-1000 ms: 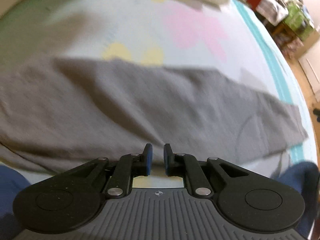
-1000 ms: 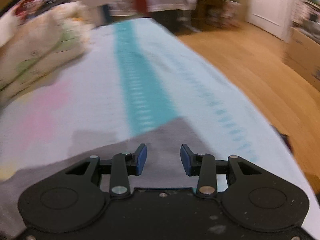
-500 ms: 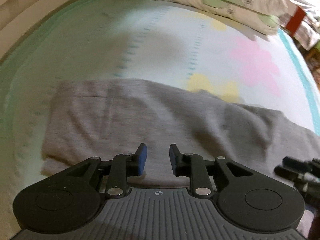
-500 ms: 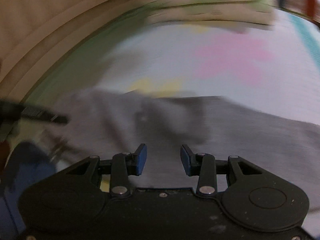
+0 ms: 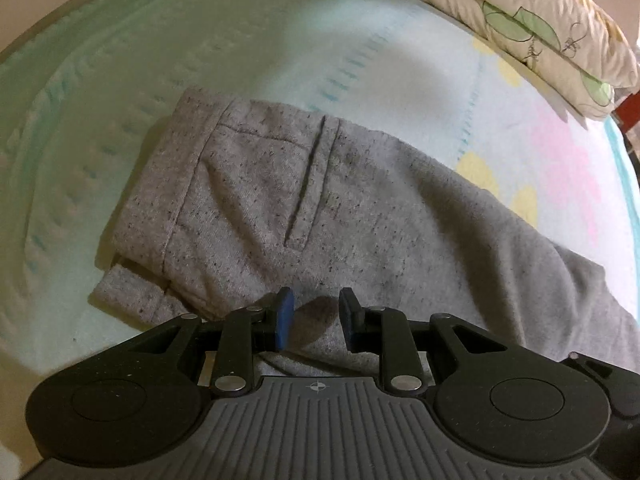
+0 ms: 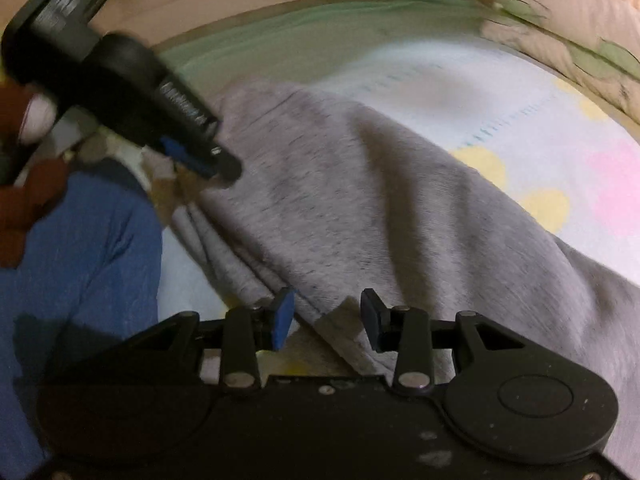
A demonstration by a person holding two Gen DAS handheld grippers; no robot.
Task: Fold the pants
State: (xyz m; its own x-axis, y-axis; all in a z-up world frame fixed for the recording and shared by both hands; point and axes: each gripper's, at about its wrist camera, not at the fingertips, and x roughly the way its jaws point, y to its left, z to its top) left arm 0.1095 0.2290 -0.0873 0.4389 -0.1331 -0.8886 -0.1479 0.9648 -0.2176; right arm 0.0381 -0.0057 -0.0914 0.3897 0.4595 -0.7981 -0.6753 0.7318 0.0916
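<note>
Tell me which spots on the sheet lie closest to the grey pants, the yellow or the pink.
The yellow spots: the edge of the pants reaches them, while the pink spot lies beyond them, clear of the cloth.

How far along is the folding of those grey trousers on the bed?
Partly done: the grey trousers lie flat on the bed, apparently doubled leg over leg. Both the left gripper and right gripper are open over the near edge, gripping nothing. Folding them shorter remains.

Right of the left gripper's fingers (image 5: 285,320) the grey pants (image 5: 320,208) run off frame — leg ends unseen; pillows (image 6: 560,40) ahead blurred.
</note>
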